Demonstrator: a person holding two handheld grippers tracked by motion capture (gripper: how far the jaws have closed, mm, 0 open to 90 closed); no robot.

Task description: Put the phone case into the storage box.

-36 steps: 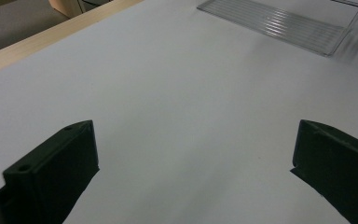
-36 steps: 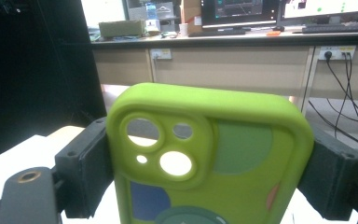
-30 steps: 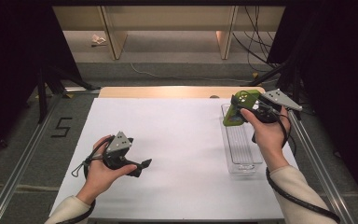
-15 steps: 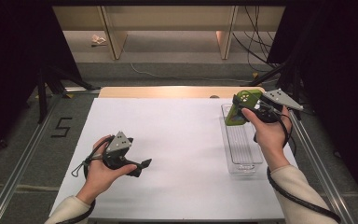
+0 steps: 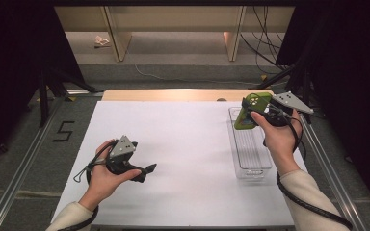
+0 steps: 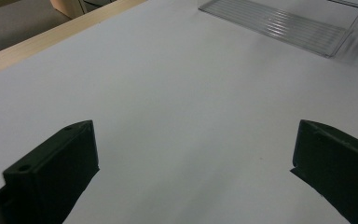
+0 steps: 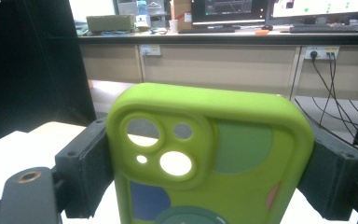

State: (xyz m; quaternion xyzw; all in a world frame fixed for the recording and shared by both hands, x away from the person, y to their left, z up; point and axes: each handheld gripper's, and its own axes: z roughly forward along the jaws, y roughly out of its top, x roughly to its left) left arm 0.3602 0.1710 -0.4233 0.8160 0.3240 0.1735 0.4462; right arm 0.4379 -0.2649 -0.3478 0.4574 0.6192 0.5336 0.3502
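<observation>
A lime green phone case (image 7: 209,154) with camera cut-outs and coloured patches stands upright between my right gripper's (image 7: 209,168) jaws, which press on both its sides. In the high view that right gripper (image 5: 250,113) holds the phone case (image 5: 248,113) in the air over the far end of a clear plastic tray (image 5: 251,161) at the right of the white table. My left gripper (image 5: 149,168) rests low over the table's left front, its jaws wide apart with bare white surface between them. From the left gripper view (image 6: 193,172) the clear tray (image 6: 279,28) lies far ahead.
The white sheet (image 5: 188,144) covers the table, with a wooden strip (image 5: 173,95) along its far edge. Metal rails (image 5: 19,163) run down both sides. Cables (image 5: 260,43) hang at the back right. A desk with monitors (image 7: 223,9) stands behind the case.
</observation>
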